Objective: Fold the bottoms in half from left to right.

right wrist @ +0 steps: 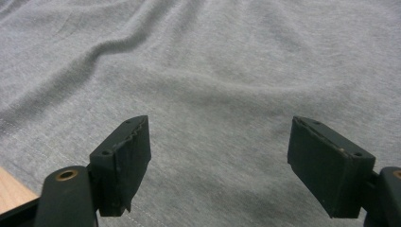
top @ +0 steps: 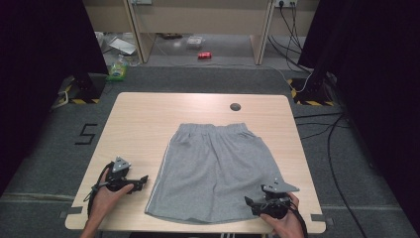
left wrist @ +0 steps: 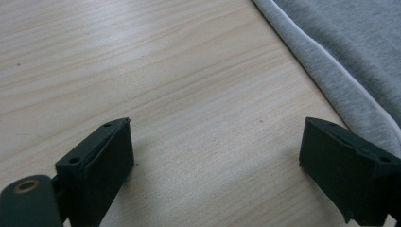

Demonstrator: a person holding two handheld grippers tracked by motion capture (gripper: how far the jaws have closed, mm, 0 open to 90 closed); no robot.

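On the table (top: 148,114), grey shorts (top: 218,168) between left gripper (top: 143,179) and right gripper (top: 249,201), jaws spread.

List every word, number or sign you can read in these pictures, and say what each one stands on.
"5": black figure on the grey carpet floor left of the light wooden table.
Red can on the far floor: print too small to read.
Grey fabric shorts: no label visible.

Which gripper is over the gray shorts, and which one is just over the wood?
The right gripper is over the gray shorts; fabric lies between its open jaws. The left gripper is over bare table, with the shorts' edge beside it.
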